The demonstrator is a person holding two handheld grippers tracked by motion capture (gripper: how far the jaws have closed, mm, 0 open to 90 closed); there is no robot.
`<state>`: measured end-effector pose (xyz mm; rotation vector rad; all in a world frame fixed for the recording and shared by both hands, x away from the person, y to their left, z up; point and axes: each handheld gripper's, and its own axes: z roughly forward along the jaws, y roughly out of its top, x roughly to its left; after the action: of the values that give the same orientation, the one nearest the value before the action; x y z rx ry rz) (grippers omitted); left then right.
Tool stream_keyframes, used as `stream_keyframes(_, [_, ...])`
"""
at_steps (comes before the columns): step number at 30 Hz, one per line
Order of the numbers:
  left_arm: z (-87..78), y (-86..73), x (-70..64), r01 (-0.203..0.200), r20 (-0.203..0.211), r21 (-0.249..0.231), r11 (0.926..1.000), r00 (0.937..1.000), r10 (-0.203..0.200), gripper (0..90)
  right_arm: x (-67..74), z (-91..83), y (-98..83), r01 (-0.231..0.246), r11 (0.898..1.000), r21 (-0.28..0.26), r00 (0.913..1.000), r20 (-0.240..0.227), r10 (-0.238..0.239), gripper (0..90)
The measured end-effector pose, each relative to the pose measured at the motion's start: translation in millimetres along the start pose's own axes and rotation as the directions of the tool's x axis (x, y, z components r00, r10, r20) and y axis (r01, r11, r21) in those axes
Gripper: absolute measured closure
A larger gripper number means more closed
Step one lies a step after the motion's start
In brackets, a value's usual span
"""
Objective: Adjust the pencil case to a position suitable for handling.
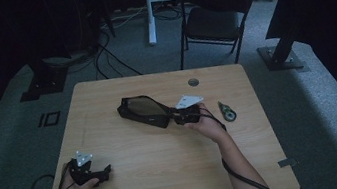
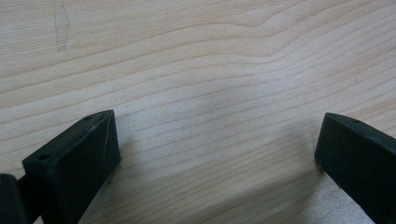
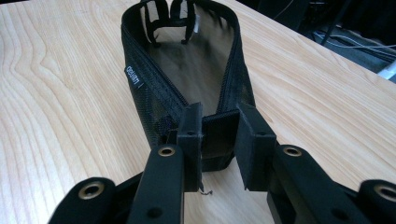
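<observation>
While right gripper (image 3: 218,140) jaws clamp pouch (image 1: 143,111) | left gripper (image 2: 217,154) jaws apart | tape dispenser (image 1: 227,111) nearby

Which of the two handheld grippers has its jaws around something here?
The right gripper: its jaws stand at either side of the near end of the open black mesh zip pouch. The left gripper is spread wide over bare wooden table.

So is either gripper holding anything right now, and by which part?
The right gripper pinches the near end of the open black mesh pouch. The left gripper is open over bare table, holding nothing.
</observation>
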<state>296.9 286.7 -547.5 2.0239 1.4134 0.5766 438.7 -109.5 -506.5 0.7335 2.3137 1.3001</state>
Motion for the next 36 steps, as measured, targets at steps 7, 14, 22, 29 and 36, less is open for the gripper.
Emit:
stream_keyframes(7, [0.0, 0.0, 0.0, 0.0, 0.0, 0.0, 1.0, 1.0, 0.0, 0.2, -1.0, -19.0, -10.3, -0.009, 1.0, -0.005, 0.9997, 0.023, 0.009, 73.3])
stream_keyframes(14, [0.0, 0.0, 0.0, 0.0, 0.0, 0.0, 1.0, 1.0, 0.0, 0.2, 1.5, -40.2, -24.5, -0.018, 1.0, -0.009, 0.9994, 0.03, 0.018, 73.2])
stream_keyframes(22, [0.0, 0.0, 0.0, 0.0, 0.0, 0.0, 1.0, 1.0, 0.0, 0.2, 7.2, -65.5, -40.8, -0.024, 0.999, -0.023, 0.9976, 0.064, 0.026, 73.2])
stream_keyframes(29, [0.0, 0.0, 0.0, 0.0, 0.0, 0.0, 1.0, 1.0, 0.0, 0.2, 12.7, -84.4, -53.7, -0.044, 0.998, -0.04, 0.9964, 0.071, 0.047, 72.9])
stream_keyframes(36, [0.0, 0.0, 0.0, 0.0, 0.0, 0.0, 1.0, 1.0, 0.0, 0.2, 24.0, -95.9, -64.2, -0.051, 0.997, -0.051, 0.9958, 0.074, 0.054, 72.6])
